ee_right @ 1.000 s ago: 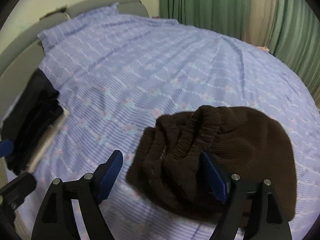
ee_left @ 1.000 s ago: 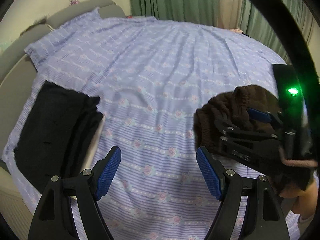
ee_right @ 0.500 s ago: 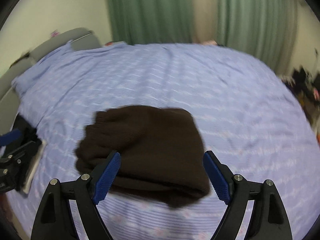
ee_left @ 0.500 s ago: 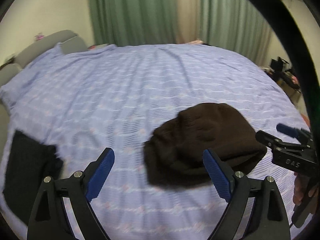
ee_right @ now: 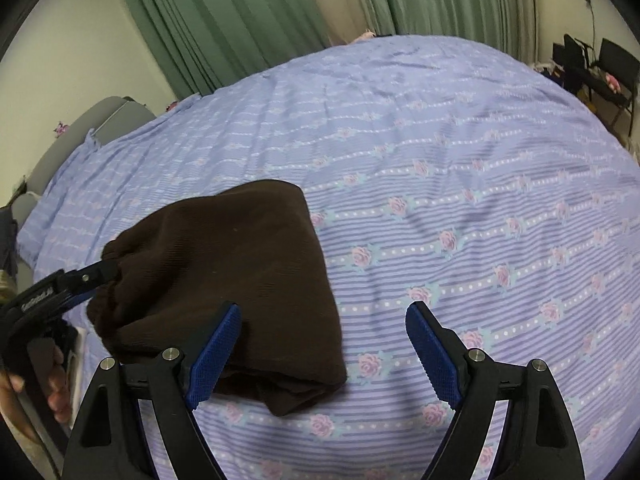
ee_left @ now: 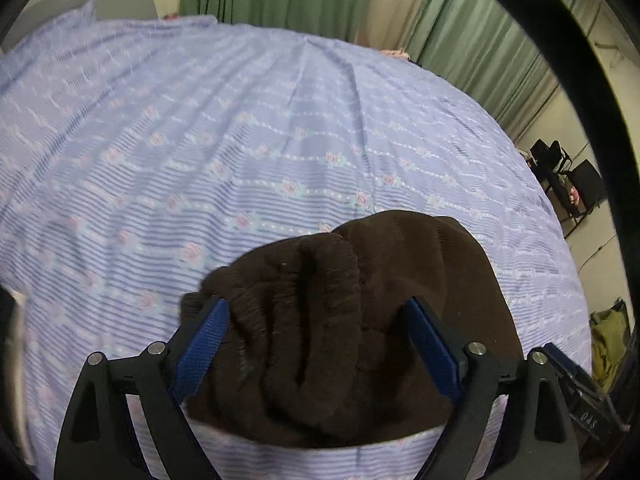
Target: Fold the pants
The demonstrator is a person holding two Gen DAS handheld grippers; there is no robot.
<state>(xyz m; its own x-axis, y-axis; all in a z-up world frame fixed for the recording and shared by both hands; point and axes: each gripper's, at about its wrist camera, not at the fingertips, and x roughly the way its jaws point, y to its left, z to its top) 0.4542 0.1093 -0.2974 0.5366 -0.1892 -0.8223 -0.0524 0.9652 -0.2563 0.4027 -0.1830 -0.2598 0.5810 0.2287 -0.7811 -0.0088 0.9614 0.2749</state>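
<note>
The dark brown pants [ee_left: 352, 320] lie folded in a compact bundle on the bed, with the gathered waistband end toward my left gripper. My left gripper [ee_left: 316, 344] is open, its blue pads either side of the waistband end, close over it. In the right wrist view the pants [ee_right: 240, 264] lie left of centre. My right gripper [ee_right: 324, 356] is open and empty, its left pad over the bundle's near right edge. The left gripper [ee_right: 80, 280] shows there at the bundle's left end.
The bed [ee_right: 480, 184] has a lilac striped sheet with roses. Green curtains [ee_right: 240, 12] hang behind it. A grey headboard [ee_right: 104, 116] is at the left. Black chairs [ee_right: 592, 68] stand at the far right. A green bag [ee_left: 608, 340] lies on the floor.
Both grippers swung around the bed. The left one came down close over the pants' waistband end. The right one moved to the bundle's right side. The black folded stack left view.
</note>
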